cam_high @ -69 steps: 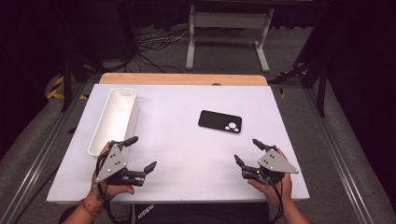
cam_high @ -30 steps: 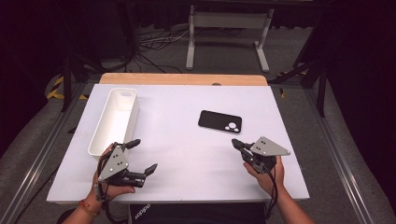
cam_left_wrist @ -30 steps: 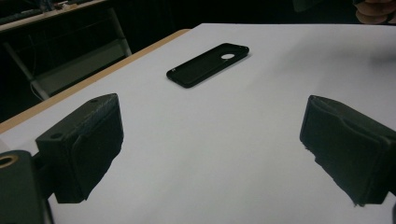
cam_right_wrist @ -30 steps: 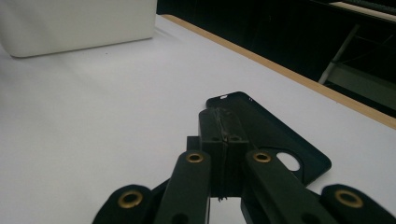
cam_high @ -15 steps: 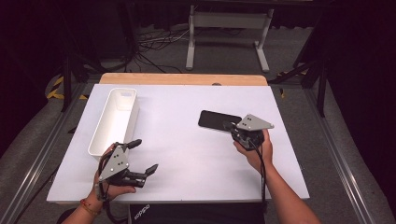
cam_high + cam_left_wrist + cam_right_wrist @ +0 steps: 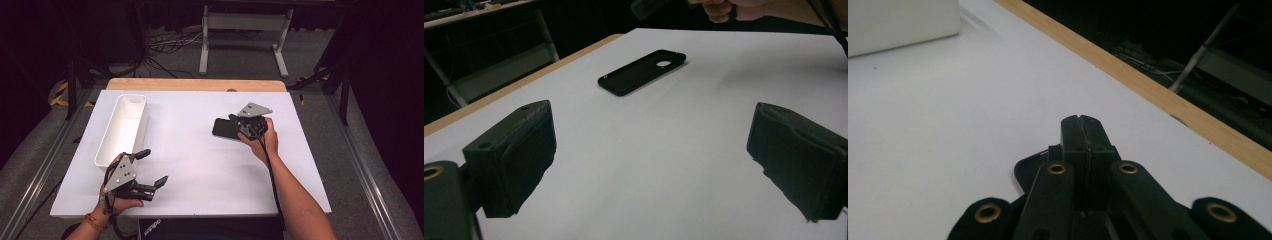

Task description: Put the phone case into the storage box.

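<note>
High view first: your work lies on a flat white table point(image 6: 200, 170) with a matte top and a pale wooden strip along its far edge. A long, narrow white bin point(image 6: 123, 129) with rounded corners and smooth walls sits at the left, its length running away from you. The thing in play is a black phone case point(image 6: 223, 128), a thin rounded rectangle with a dull rubbery look; in the left gripper view it lies flat on the table point(image 6: 644, 71), its round camera cut-out showing near one end.

Since a second ago your right hand has travelled from the near right part of the table up and inward, so the right gripper point(image 6: 235, 121) now hangs over the case's right end, where earlier it was well short of it. Your left hand has stayed put near the front left corner, just in front of the bin. The case has not shifted.

Your right gripper's jaws are pressed together with nothing between them; in the right gripper view the closed tips point(image 6: 1083, 125) sit above the case's edge point(image 6: 1023, 172), and you cannot tell whether they touch it. Your left gripper point(image 6: 152, 167) stands wide apart, its two blocky black pads point(image 6: 519, 150) holding nothing, aimed across the bare table toward the case.
</note>
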Action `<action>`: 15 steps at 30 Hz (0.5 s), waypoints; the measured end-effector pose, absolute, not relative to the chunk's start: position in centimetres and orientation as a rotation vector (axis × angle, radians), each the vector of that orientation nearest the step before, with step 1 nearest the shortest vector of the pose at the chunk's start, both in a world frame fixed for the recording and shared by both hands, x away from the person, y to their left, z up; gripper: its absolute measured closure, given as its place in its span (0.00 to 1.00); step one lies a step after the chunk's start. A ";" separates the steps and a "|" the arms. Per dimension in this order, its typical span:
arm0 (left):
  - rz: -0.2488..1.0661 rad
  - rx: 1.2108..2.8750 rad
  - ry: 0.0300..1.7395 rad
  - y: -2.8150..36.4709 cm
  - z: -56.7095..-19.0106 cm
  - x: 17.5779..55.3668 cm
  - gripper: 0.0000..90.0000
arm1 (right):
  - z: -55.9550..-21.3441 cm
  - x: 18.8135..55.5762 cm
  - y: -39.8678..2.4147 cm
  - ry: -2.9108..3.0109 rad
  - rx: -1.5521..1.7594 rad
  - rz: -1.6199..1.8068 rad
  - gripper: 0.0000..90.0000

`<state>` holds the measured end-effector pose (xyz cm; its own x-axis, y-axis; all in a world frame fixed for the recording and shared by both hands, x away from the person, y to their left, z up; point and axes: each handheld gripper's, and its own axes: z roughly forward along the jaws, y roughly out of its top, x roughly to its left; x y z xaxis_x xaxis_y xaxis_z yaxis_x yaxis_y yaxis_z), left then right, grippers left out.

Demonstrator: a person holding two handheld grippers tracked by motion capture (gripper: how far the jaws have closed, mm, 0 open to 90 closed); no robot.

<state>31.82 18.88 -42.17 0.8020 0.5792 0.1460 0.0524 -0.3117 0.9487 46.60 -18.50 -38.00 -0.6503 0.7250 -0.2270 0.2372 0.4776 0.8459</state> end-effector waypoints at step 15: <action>0.550 1.823 0.472 19.1 -42.1 31.6 0.08 | -40.7 52.8 -16.3 2.236 0.972 0.986 1.00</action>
<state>31.56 19.06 -42.05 0.8115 0.5679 0.1376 0.0495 -0.3014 0.9522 52.78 -16.28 -40.69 -0.6162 0.7718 -0.1569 0.4045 0.4811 0.7778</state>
